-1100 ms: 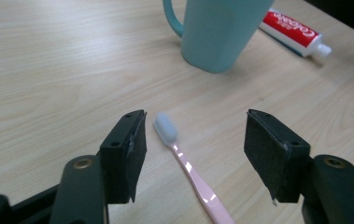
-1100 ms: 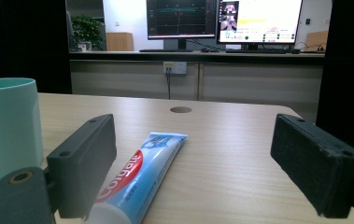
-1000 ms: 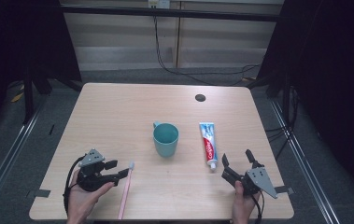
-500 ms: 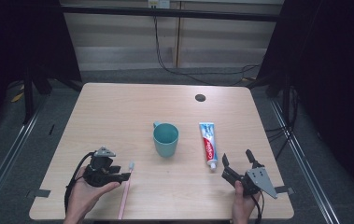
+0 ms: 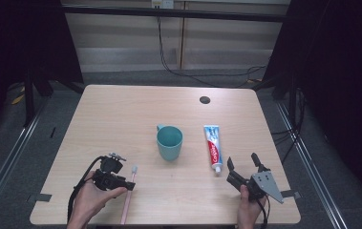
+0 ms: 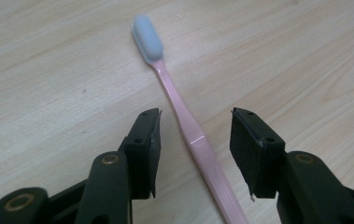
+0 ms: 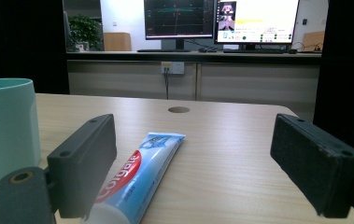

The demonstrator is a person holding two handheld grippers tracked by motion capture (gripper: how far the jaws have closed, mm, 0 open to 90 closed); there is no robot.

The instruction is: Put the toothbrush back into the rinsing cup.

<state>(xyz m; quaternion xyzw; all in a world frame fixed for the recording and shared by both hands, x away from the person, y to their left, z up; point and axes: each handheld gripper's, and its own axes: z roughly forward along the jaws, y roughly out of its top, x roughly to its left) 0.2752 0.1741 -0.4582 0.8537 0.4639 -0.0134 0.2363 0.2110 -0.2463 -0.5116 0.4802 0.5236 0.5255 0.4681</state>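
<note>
Between the left gripper's (image 6: pixel 195 149) two black jaws lies the pink toothbrush (image 6: pixel 188 130), flat on the table (image 6: pixel 48 60); the jaws have just been closing and now stand at a middling gap, one on each side of the handle, with clear wood showing between each pad and the handle, so nothing is pinched yet. Its pale bristle head points away from the gripper, past the jaw tips, and the handle runs back under the gripper toward the bottom of the left gripper view. From the high view, the left gripper (image 5: pixel 130 185) sits near the table's front left corner in the person's left hand (image 5: pixel 92 198), and the toothbrush (image 5: pixel 127 207) stretches from beside the jaws toward the front edge. At the front right, the right gripper (image 5: pixel 242 162) is held in the right hand (image 5: pixel 249 210) with its jaws spread wide and nothing between the pads. Just ahead of it, in the right gripper view, the toothpaste (image 7: pixel 137 175) lies flat with its cap end close by the left-hand jaw and its crimped end pointing to the far edge. Left of the tube stands a teal cup (image 5: pixel 169 142), upright near the middle of the table (image 5: pixel 121 109), well apart from the toothbrush. A small dark hole (image 5: pixel 205 99) marks the tabletop near the far edge.
</note>
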